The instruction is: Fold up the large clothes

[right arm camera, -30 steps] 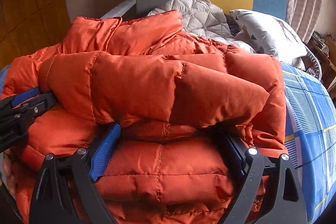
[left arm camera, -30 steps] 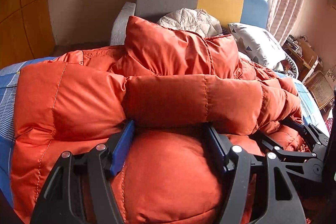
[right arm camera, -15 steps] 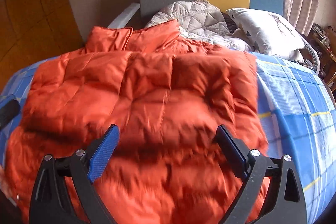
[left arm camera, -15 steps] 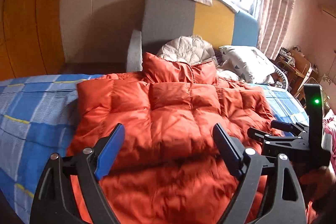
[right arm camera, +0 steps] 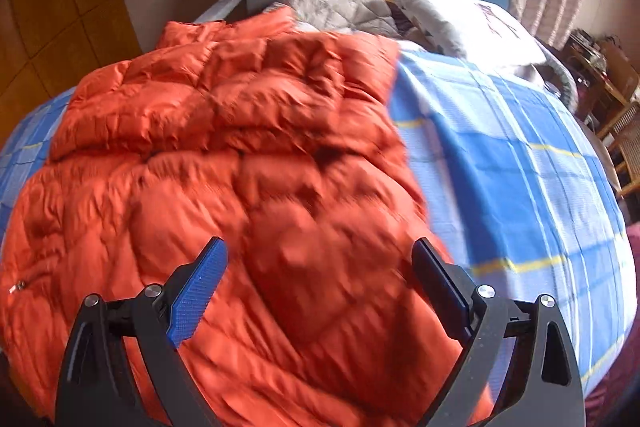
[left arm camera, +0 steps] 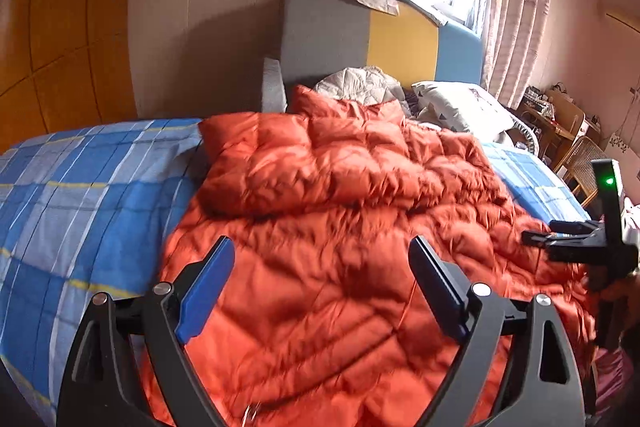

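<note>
A large orange puffer jacket (left arm camera: 344,211) lies on the bed with its upper part folded down over its middle; it also fills the right wrist view (right arm camera: 240,163). My left gripper (left arm camera: 322,267) is open and empty, held above the jacket's near part. My right gripper (right arm camera: 318,267) is open and empty above the jacket's near right part. The right gripper also shows at the right edge of the left wrist view (left arm camera: 576,239). A zipper pull (right arm camera: 14,287) shows at the jacket's left edge.
The bed has a blue plaid sheet (left arm camera: 80,195) (right arm camera: 512,163). A grey, yellow and blue headboard (left arm camera: 360,39), a beige quilted garment (left arm camera: 360,87) and a white pillow (left arm camera: 460,107) lie at the far end. Wicker chairs and a cluttered table (left arm camera: 560,131) stand right.
Both grippers let go of the jacket's bulky folded part and pulled back and up. The jacket now lies flatter on the bed, farther from both cameras.
</note>
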Motion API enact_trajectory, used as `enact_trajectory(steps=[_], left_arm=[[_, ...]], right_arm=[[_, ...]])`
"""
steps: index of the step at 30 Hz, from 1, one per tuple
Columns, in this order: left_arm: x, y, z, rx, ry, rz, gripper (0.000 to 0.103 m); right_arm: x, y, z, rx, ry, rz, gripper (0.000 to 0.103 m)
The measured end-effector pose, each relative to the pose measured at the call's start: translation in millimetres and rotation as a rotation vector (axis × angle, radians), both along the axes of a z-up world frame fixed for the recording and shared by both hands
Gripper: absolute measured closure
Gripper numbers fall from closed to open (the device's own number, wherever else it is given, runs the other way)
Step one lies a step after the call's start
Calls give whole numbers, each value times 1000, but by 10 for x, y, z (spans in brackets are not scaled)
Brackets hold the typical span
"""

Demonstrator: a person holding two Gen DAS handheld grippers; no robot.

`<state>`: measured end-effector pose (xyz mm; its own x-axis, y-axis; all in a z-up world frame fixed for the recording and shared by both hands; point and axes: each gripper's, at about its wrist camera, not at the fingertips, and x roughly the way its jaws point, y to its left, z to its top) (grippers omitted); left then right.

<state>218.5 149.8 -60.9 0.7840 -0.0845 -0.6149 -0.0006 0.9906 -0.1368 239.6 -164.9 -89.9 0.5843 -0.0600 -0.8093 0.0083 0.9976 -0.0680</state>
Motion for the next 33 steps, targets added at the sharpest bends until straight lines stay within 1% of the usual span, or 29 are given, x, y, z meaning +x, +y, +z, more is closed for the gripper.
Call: enact_trajectory(steps=[5,10,15,17,19,20,21,24,25,26,28,30,31,33], left_arm=[[-233,185,-123,-8,27,18,14],[-490,462,-320,-41,82,58,14],[-754,748,-491,-116,131,114,15],[-865,831,-556,-158,148,123,17],[-924,881,-628,-212,173,115,27],[-954,892,-677,-234,191,108,36],[-975,891,-718,-247,205,100,41],[-1057,873,-817,-294,237,88,43],[-1071,864,-826,-295,240,88,43],[-1088,838,-834,-307,242,71,44],[-1127,787,-836,-301,237,63,48],[-1144,760,-848,-302,237,58,55],[-1142,759,-843,-293,235,59,57],[-1140,714,-828,-266,230,47,73]], right_arm=[[-311,-327,-7,8,9,-55,10],[-579,-626,-120,33,36,-122,10],[-838,-809,-233,96,63,-134,10],[-951,-872,-273,138,74,-127,10],[-1031,-908,-302,172,84,-121,10],[-1085,-938,-327,199,94,-119,10],[-1114,-948,-341,218,100,-115,12],[-1207,-970,-384,276,112,-100,19],[-1231,-971,-377,283,110,-96,21],[-1255,-964,-375,294,116,-87,25],[-1315,-945,-361,305,124,-64,33],[-1372,-922,-357,318,135,-44,41],[-1401,-913,-358,322,138,-34,44],[-1444,-903,-345,323,139,-17,54]])
